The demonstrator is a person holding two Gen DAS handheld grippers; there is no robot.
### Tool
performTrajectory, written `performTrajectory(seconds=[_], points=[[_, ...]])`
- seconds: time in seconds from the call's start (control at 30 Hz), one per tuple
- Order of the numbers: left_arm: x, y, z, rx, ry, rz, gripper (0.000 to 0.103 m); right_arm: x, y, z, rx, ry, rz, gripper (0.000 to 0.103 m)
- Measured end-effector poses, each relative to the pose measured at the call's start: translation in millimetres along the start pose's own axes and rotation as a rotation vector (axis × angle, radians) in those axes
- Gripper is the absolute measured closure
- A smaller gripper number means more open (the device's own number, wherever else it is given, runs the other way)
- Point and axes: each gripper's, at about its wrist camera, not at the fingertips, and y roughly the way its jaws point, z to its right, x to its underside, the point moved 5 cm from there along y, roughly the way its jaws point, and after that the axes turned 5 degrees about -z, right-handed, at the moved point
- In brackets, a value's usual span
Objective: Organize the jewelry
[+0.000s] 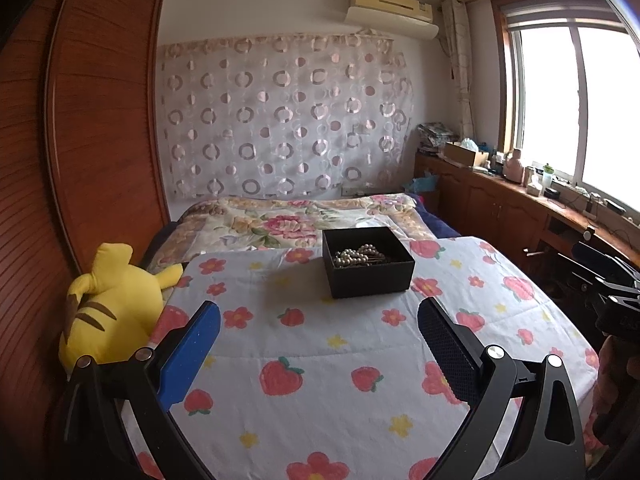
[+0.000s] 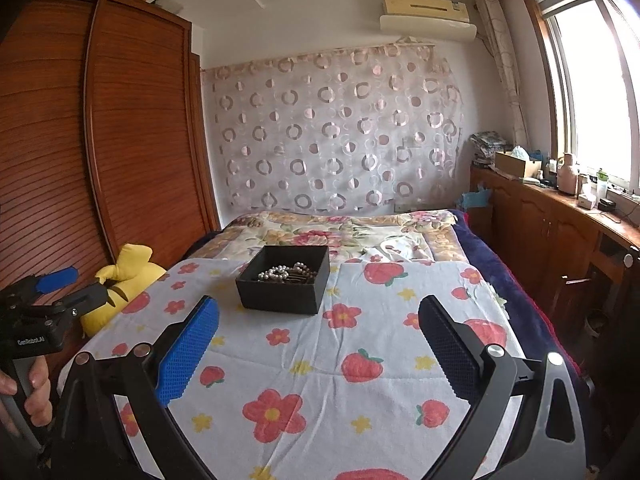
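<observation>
A black open box (image 1: 372, 280) stands on the strawberry-print sheet (image 1: 320, 344) of the bed. A pearl necklace (image 1: 358, 257) and other dark jewelry lie inside it. The box (image 2: 280, 298) and pearls (image 2: 276, 273) also show in the right wrist view. My left gripper (image 1: 318, 320) is open and empty, held above the sheet short of the box; it also shows at the left edge of the right wrist view (image 2: 86, 286). My right gripper (image 2: 318, 320) is open and empty, to the right of the box and nearer than it.
A yellow plush toy (image 1: 112, 308) lies at the bed's left edge against a wooden wardrobe (image 1: 80, 128). A floral blanket (image 1: 296, 220) covers the far half of the bed. A wooden cabinet (image 2: 560, 224) with bottles and boxes runs along the right under the window.
</observation>
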Motion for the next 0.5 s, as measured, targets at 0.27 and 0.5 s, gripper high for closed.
performTrajectory(seconds=[0.27, 0.5], points=[[0.2, -0.5, 0.3, 0.001, -0.003, 0.004, 0.008, 5.8, -1.6, 2.6, 0.010, 0.001, 0.000, 0.002], [3.8, -2.9, 0.7, -0.007, -0.009, 0.022, 0.008, 7.9, -1.5, 2.3, 0.006, -0.001, -0.001, 0.002]])
